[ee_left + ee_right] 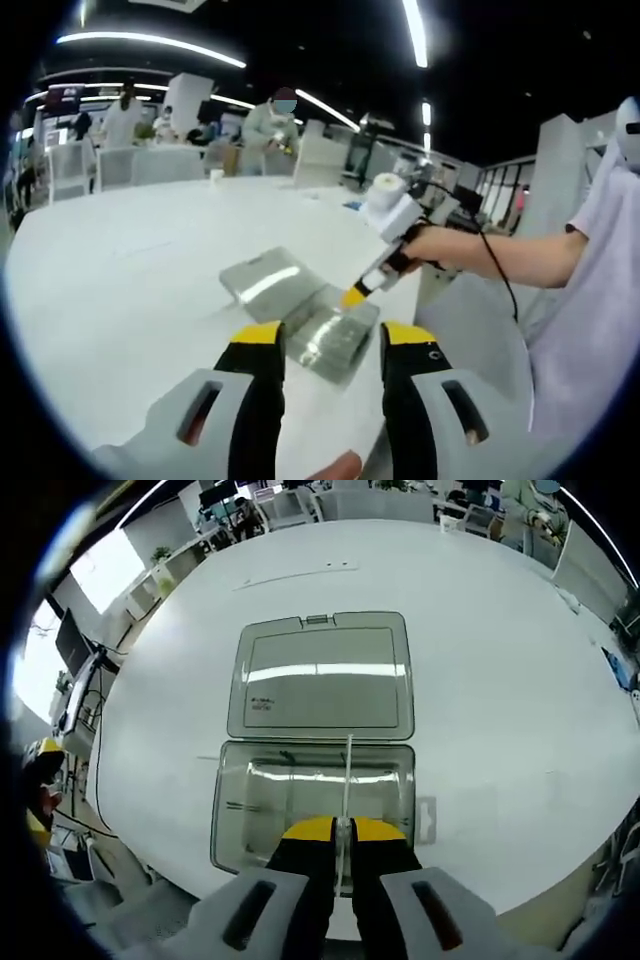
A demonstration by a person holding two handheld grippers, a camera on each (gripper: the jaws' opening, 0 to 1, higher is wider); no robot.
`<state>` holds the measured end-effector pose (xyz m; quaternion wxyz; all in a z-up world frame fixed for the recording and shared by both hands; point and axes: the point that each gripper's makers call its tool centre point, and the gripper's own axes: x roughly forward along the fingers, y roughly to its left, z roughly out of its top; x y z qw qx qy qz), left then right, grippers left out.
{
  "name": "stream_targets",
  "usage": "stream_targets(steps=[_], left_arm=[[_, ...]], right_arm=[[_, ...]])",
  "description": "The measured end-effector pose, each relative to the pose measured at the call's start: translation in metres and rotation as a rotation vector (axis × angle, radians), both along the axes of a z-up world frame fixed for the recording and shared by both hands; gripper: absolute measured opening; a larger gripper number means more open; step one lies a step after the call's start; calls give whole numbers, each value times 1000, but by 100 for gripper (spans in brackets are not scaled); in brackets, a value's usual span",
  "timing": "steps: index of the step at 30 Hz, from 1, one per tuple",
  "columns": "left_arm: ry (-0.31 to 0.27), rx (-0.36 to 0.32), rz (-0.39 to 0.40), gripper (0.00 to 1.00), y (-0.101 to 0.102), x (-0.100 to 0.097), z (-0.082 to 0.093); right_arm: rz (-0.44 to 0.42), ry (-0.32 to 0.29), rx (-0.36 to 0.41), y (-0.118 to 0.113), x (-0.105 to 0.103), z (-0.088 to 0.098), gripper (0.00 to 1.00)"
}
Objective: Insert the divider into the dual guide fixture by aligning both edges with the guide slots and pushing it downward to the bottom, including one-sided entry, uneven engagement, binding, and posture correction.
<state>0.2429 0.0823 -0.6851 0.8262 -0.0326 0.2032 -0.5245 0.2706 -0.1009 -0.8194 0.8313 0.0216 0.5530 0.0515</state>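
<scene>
So on my feeds there's one clear plastic box (312,815) on the white table (500,660), with its one lid (322,675) flipped flat open behind it. My right gripper (341,830) has its jaws pinched narrow on the single thin divider (346,780), which stands upright inside the box, running front to back near the middle. My left gripper (330,338) hangs just short of the box, jaws spread wide, nothing between them. One small clear piece (426,820) lies beside the box.
</scene>
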Motion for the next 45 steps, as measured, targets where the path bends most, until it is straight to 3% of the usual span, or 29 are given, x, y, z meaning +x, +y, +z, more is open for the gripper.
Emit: stream_targets(steps=[5, 10, 25, 30, 45], left_arm=[[-1, -1, 4, 36, 2, 1, 0], [1, -6, 4, 36, 2, 0, 0], [6, 0, 10, 36, 4, 1, 0], [9, 0, 8, 36, 2, 1, 0], [9, 2, 13, 36, 5, 4, 0]], right_arm=[[21, -7, -26, -2, 1, 8, 0], [1, 10, 3, -2, 0, 3, 0], [1, 35, -4, -3, 1, -5, 0], [10, 22, -4, -1, 1, 3, 0], [0, 56, 9, -1, 2, -10, 0]])
